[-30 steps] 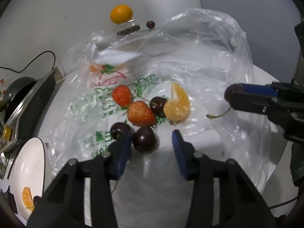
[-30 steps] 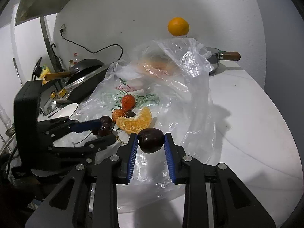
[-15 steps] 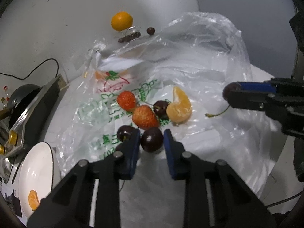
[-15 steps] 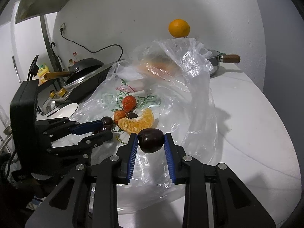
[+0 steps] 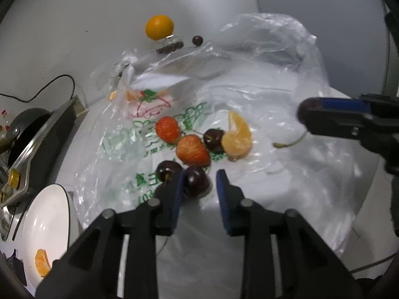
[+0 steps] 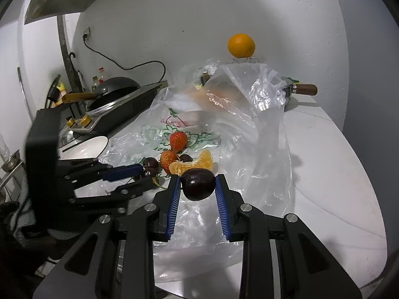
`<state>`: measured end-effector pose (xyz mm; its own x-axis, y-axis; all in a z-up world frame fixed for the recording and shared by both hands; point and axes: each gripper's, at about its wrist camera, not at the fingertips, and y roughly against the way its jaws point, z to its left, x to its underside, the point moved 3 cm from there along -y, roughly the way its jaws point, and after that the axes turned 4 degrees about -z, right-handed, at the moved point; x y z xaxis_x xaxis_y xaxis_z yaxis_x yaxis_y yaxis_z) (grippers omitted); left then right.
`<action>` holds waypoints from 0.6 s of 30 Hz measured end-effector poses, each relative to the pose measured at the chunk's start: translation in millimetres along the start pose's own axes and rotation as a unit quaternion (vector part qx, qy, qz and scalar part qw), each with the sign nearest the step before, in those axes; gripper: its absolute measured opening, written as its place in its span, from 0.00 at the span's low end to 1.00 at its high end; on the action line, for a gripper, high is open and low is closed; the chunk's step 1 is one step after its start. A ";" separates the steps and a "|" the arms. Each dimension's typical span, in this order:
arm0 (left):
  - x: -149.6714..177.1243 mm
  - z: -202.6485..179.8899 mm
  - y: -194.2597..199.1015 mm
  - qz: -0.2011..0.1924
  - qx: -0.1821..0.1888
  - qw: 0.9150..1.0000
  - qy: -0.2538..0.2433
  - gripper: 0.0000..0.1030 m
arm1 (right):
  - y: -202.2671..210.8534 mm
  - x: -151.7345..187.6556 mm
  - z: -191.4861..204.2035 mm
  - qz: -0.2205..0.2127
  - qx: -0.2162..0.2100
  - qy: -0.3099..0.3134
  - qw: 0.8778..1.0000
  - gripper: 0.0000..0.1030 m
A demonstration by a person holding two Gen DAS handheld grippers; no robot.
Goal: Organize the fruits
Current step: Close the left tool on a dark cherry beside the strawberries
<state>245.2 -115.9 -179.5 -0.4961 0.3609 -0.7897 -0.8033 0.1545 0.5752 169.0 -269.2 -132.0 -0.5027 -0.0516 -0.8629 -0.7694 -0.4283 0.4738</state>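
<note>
Fruit lies on a clear plastic bag (image 5: 249, 79): two strawberries (image 5: 192, 150), an orange segment (image 5: 237, 137) and several dark cherries. My left gripper (image 5: 199, 184) is open around one cherry (image 5: 197, 182), which touches its left finger; a gap shows on the right. Another cherry (image 5: 167, 170) sits just left of that finger. My right gripper (image 6: 197, 186) is shut on a dark cherry (image 6: 198, 184) and holds it above the bag; it shows in the left wrist view (image 5: 331, 122) with the stem hanging.
A white plate (image 5: 45, 224) with an orange segment (image 5: 42, 265) stands at the left. A stove with a black pan (image 6: 114, 92) is behind it. A whole orange (image 6: 241, 45) sits on a pot lid at the back. A pot handle (image 6: 304, 89) sticks out right.
My left gripper narrowed around the cherry half a second ago and has now opened wider again. My right gripper still holds its cherry, barely moved.
</note>
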 end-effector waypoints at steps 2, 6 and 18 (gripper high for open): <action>-0.9 1.1 -2.5 0.001 -0.002 1.000 0.002 0.28 | -0.7 0.8 -1.1 0.001 0.000 -0.002 1.000 0.30; -1.7 0.9 -7.2 0.010 -0.013 1.000 -0.005 0.28 | -3.7 1.7 -4.7 0.002 -0.003 -0.008 1.000 0.30; -2.6 -10.9 -17.1 0.031 -0.005 0.999 -0.041 0.64 | -11.5 7.3 -11.4 0.000 -0.021 -0.021 1.000 0.30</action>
<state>256.6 -129.5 -189.7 -0.5159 0.4435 -0.7329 -0.7758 0.1210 0.6193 178.7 -274.9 -145.8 -0.5198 -0.0142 -0.8542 -0.7521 -0.4666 0.4654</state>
